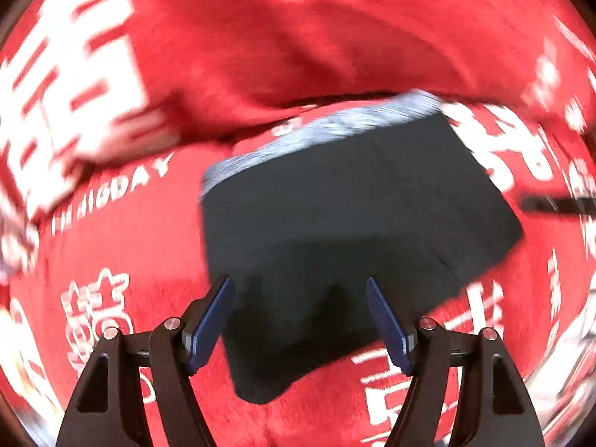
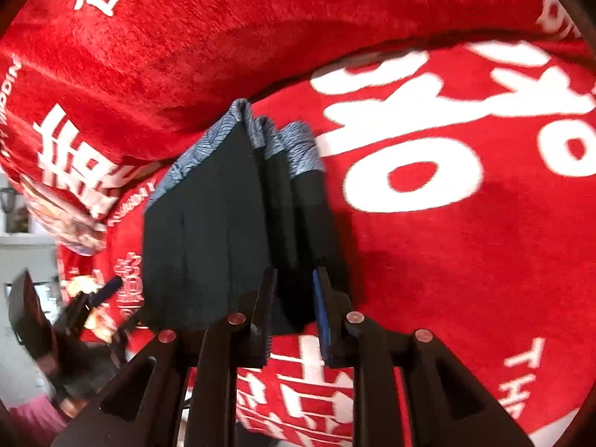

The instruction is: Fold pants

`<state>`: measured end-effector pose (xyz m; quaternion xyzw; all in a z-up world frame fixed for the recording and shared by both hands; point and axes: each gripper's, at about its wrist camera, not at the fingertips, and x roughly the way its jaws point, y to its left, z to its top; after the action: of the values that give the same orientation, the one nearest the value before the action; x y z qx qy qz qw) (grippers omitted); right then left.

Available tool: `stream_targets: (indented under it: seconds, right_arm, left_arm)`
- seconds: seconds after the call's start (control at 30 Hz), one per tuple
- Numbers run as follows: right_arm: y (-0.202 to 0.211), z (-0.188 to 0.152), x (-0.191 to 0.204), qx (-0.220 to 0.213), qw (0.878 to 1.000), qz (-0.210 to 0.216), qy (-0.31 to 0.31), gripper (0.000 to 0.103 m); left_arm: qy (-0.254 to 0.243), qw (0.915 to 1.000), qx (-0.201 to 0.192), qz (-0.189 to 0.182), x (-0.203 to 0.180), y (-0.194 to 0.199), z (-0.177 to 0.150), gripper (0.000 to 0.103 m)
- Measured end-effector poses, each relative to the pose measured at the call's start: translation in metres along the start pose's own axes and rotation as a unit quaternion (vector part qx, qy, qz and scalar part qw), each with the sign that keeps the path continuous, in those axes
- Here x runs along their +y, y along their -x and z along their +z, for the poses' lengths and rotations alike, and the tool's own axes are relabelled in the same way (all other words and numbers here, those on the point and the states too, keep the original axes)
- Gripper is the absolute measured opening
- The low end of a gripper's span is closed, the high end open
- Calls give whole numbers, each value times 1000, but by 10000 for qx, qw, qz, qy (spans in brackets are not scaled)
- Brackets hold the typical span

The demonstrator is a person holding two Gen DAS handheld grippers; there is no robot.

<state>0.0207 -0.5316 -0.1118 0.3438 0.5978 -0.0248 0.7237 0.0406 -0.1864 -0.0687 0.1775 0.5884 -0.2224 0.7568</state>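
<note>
- The pants (image 1: 335, 223), a dark garment with a grey patterned waistband (image 1: 324, 126), are lying folded into a compact block on a red cloth (image 1: 260, 37) printed with large white characters.
- The red cloth is rising in a thick fold just behind the waistband edge.
- The left gripper (image 1: 300, 320) is hovering above the near edge of the pants, pointing steeply down; its blue pads (image 1: 212, 324) are standing wide apart and pressing on nothing, so it is released.
- In the right wrist view, the pants (image 2: 208, 231) are showing several stacked layers along one side, with the waistband (image 2: 290, 145) at the far end.
- The right gripper (image 2: 294, 309) is sitting at the near corner of the stacked layers with its jaws narrowly spaced; dark fabric is lying between them, and it appears to be pinched, though motion blur is making contact hard to confirm.
- The other gripper (image 2: 108, 290) is appearing at the left edge of the right wrist view, beside the pants.
</note>
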Motion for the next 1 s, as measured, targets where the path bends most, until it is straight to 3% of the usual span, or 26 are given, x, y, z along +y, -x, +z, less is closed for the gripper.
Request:
stream_targets:
  seconds: [0.1, 0.23, 0.4, 0.57, 0.9, 1.0]
  right_arm:
    - [9, -4, 18, -164, 9988, -315, 338, 23]
    - [2, -4, 38, -130, 9975, -335, 611, 23]
    - [-33, -20, 45, 233, 9956, -709, 570, 22]
    - [-34, -32, 33, 88, 9972, -676, 307, 22]
    - [-32, -43, 40, 46, 9949, -940, 358, 22]
    - [-30, -45, 43, 50, 9940, -1019, 385, 22]
  left_arm:
    - [363, 9991, 219, -4, 16, -17, -1, 74]
    - [614, 9946, 824, -115, 19, -52, -14, 77]
    - [675, 9948, 722, -230, 14, -48, -26, 83]
    - [637, 9948, 718, -327, 13, -46, -31, 83]
    - [861, 9920, 829, -407, 24, -39, -32, 84]
    - [927, 9913, 866, -356, 24, -38, -33, 94]
